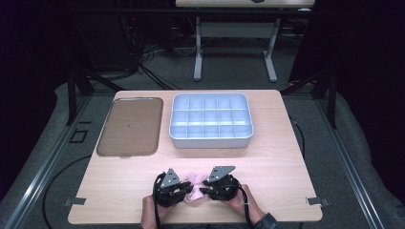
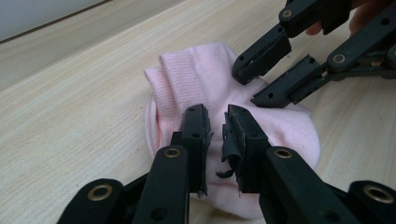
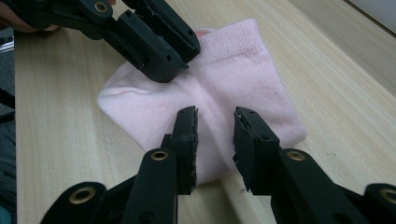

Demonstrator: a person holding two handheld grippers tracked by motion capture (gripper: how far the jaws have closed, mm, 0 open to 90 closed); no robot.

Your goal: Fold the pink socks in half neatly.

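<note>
Pale woodgrain table (image 1: 267,162) — soft ribbed pink sock (image 2: 205,84) lies folded.

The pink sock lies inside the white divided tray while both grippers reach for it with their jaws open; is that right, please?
Not quite. The pink sock lies on the bare wooden table near the person's edge, not in the white divided tray, which sits farther back, as the high view shows. The rest holds: the left gripper and the right gripper both reach for it with jaws open.
</note>
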